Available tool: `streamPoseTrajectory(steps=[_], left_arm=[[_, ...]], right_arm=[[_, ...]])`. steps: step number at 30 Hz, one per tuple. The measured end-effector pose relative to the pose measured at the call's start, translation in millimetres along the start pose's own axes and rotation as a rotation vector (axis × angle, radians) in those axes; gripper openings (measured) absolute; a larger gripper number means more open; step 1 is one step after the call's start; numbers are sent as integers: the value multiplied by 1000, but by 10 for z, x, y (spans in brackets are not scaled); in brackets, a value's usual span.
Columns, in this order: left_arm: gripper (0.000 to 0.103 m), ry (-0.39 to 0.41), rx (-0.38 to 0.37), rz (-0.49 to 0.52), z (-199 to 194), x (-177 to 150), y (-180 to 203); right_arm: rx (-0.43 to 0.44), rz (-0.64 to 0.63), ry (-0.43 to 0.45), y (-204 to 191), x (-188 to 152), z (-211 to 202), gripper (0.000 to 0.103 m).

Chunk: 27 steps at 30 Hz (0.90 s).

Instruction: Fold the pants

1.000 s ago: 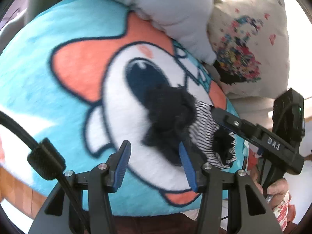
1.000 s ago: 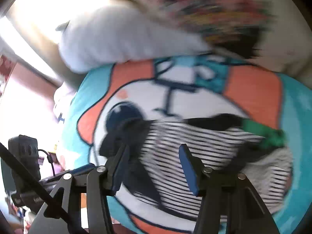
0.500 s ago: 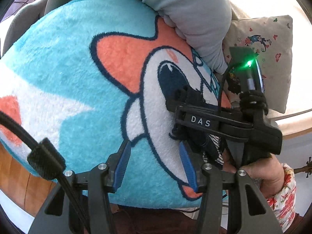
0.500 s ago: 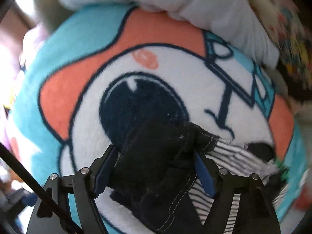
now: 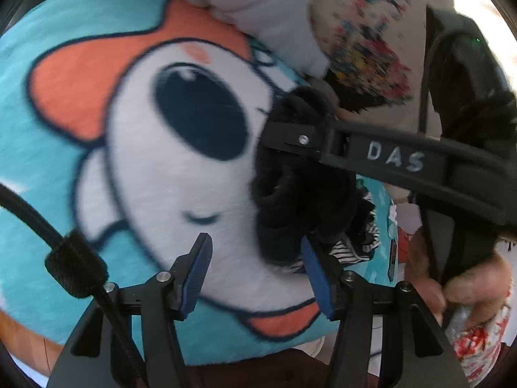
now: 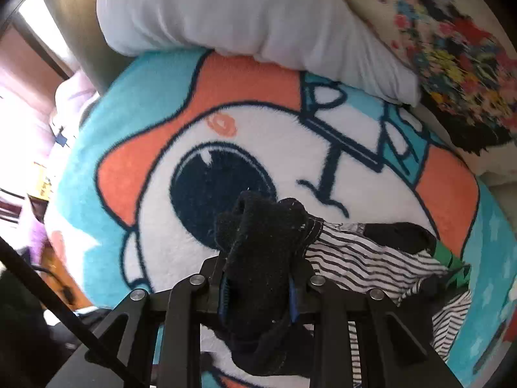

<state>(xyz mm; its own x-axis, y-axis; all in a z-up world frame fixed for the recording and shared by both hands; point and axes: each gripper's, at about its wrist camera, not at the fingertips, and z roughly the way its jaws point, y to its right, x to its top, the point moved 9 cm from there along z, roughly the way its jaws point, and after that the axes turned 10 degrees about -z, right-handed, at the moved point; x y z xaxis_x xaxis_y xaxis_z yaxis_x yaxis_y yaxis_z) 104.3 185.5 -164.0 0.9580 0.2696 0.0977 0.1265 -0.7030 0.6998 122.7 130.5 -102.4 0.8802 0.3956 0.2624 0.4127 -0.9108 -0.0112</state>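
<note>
Spread over what looks like a bed: cartoon blanket (image 6: 155, 148) in teal, orange and white, white pillow (image 6: 245, 16) and floral cushion (image 6: 452, 42) behind. Lying crumpled on it, pants (image 6: 358, 255), black and striped, soft, light, floppy, likely to sag; best taken at hem or waistband. Right claw (image 6: 258, 287) pinching a black bunch of them. Left claw (image 5: 255, 274) spread, holding nothing, just beside the cloth. No containers visible.

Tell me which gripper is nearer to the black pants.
Right. The right gripper is shut on the black pants, bunched between its fingers. The left gripper is open beside the fabric, which lies by one finger.
</note>
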Motion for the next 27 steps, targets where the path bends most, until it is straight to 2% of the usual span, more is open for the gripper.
streamPoseTrajectory(steps=[2, 3, 4, 6, 13, 18, 22, 27], left_arm=[[55, -5, -24, 9, 78, -39, 147], [50, -10, -28, 13, 106, -52, 201], [35, -20, -37, 25, 143, -69, 280], [21, -27, -31, 59, 193, -113, 458], [21, -10, -48, 72, 208, -249, 941], [21, -4, -10, 144, 351, -432, 1347], [21, -23, 19, 165, 578, -551, 1514], [22, -70, 71, 172, 844, -705, 1582]], right_arm=[[31, 25, 18, 57, -44, -100, 28], [48, 37, 29, 58, -33, -131, 28], [62, 49, 42, 114, -56, -199, 28], [81, 64, 67, 148, -43, -359, 28], [167, 116, 167, 480, -156, -747, 28], [231, 193, 230, 882, -361, -909, 28], [269, 270, 253, 1293, -595, -897, 29], [257, 360, 246, 1791, -964, -705, 31]])
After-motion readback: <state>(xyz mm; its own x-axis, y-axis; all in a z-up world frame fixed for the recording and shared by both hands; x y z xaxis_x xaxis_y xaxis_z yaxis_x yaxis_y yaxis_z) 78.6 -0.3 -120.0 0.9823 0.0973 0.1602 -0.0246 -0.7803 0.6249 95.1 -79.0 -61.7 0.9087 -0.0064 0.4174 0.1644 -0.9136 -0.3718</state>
